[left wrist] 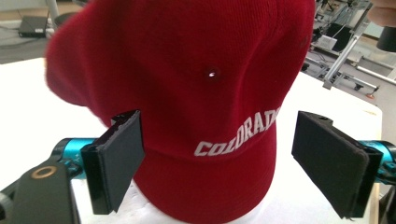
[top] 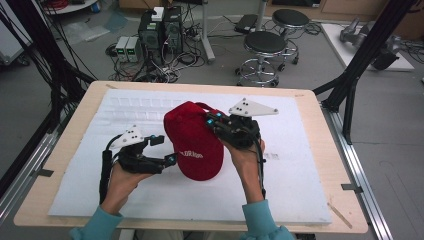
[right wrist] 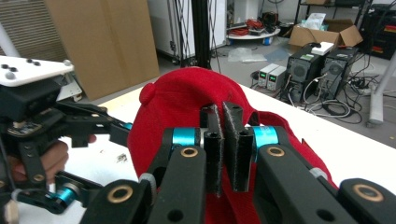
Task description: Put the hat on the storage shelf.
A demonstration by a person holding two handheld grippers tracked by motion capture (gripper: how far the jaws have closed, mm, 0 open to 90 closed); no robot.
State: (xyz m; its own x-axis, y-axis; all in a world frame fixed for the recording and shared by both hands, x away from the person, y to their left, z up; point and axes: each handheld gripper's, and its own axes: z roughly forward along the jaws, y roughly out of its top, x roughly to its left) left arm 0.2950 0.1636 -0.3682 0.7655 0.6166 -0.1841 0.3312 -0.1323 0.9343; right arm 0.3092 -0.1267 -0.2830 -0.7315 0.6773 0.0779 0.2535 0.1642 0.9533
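A red cap (top: 192, 142) sat near the middle of the white foam board (top: 300, 190) on the wooden table (top: 75, 130), lifted at its back edge. The right gripper (top: 214, 121) was clenched on that edge — in the right gripper view its two black pads (right wrist: 217, 140) stood pressed together with red fabric pinched between them, and the cap's crown (right wrist: 187, 93) rose just beyond.

The left gripper (top: 164, 149) hung at the cap's left side with its jaws spread wide. In the left gripper view the pads (left wrist: 119, 158) stood well apart on either side of the cap (left wrist: 187, 70), whose white lettering (left wrist: 238, 135) faced the camera; the left pad lay just beside the fabric, though whether it touched could not be told, and the right pad was clear of it — nothing was gripped there.

Behind the table, round stools (top: 265, 47) and computer towers (top: 160, 30) stood on the floor.
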